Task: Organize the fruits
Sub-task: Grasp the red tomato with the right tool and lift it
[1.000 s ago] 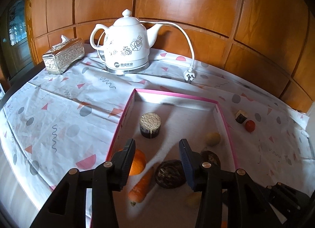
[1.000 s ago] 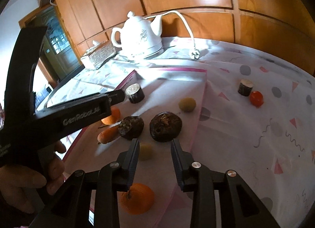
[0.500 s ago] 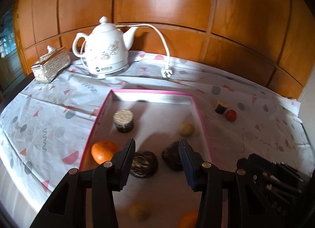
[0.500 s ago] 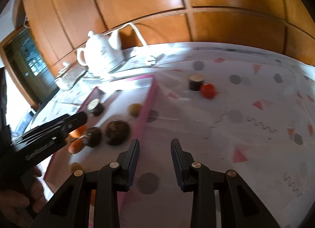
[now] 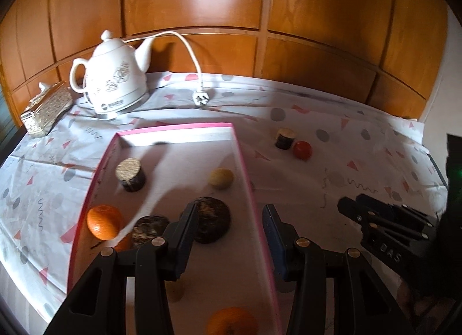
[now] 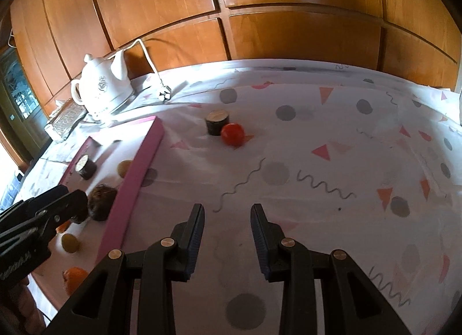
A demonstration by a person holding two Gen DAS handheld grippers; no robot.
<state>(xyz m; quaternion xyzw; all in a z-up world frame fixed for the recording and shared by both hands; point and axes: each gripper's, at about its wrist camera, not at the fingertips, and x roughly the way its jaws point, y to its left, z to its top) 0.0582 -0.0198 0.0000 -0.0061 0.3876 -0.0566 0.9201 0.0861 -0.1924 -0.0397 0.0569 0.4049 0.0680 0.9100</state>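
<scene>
A pink-rimmed tray (image 5: 239,161) holds two oranges (image 5: 103,222), two dark round fruits (image 5: 212,219), a pale yellow fruit (image 5: 221,178) and a dark cylinder with a pale top (image 5: 130,174). Outside it on the cloth lie a red round fruit (image 6: 232,134) and a second dark cylinder (image 6: 217,122), touching each other. My left gripper (image 5: 229,231) hangs open over the tray's right rim, nothing between its fingers. My right gripper (image 6: 228,228) is open above bare cloth right of the tray, well short of the red fruit.
A white kettle (image 5: 115,86) with its cord and plug (image 5: 201,99) stands at the back left beside a silver tissue box (image 5: 46,109). Wood panelling closes the far side. The patterned cloth (image 6: 332,161) stretches right of the tray.
Both grippers have moved right: the right one from above the tray's fruits to the cloth beside it, the left one from the tray's middle to its right rim. Jaw gaps are unchanged.
</scene>
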